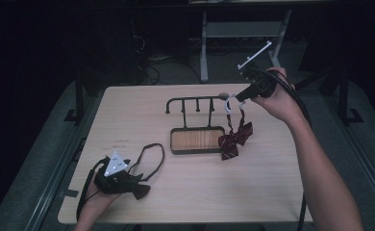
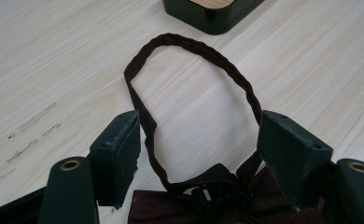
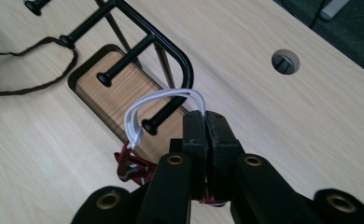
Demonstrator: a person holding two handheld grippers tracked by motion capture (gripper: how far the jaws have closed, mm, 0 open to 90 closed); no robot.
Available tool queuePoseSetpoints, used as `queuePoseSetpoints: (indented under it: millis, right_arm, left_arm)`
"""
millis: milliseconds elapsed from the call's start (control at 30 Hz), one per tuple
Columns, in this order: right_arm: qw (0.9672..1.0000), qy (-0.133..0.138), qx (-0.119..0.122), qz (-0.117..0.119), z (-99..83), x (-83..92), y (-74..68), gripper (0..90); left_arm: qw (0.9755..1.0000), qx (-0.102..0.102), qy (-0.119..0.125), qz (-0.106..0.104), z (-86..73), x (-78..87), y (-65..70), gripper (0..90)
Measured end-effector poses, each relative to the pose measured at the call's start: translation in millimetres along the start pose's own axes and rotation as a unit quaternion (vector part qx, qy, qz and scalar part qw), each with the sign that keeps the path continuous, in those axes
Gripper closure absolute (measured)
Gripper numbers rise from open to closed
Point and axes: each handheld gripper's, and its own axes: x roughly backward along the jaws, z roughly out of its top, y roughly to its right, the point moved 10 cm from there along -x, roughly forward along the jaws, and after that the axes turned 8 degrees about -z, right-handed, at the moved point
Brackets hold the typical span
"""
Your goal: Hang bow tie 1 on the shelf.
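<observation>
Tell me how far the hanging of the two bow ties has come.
Nothing hangs on the rack yet. In hand: the right gripper, shut on the white loop of the red bow tie, holds it at the end peg. Left: the dark bow tie lies on the table between the open left gripper.

L claw (image 1: 140, 188) low w/ jaws apart; R claw (image 1: 238, 97) raised, jaws clamped tight, arm outstretched.

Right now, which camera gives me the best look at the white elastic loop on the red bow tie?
The right gripper view: the white elastic loop arcs over the rack's end peg, pinched in the shut right gripper. In the high view it is a tiny white ring.
</observation>
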Motion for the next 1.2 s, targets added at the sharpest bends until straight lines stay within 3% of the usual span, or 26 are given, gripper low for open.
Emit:
queuePoseSetpoints:
  millis: [300,567,733,1200]
  right_arm:
    - [1.0000,0.000,0.000,-0.007,7.1,-0.9,0.4,87.4]
    - [0.9998,-0.013,-0.011,-0.008,6.0,-12.3,7.7,86.6]
    - [0.9997,-0.016,-0.020,-0.006,1.8,-19.0,11.8,80.6]
    - [0.9994,-0.010,-0.027,0.021,-14.7,-20.6,8.2,72.3]
  left_arm:
    - [1.0000,0.001,0.001,-0.002,0.2,-0.8,0.8,30.8]
    - [1.0000,0.000,-0.001,-0.003,-0.3,-0.4,0.4,30.8]
    - [1.0000,0.002,0.000,-0.004,-0.3,-1.1,0.9,30.8]
    - [1.0000,0.001,-0.006,-0.005,-1.3,-1.8,2.1,30.7]
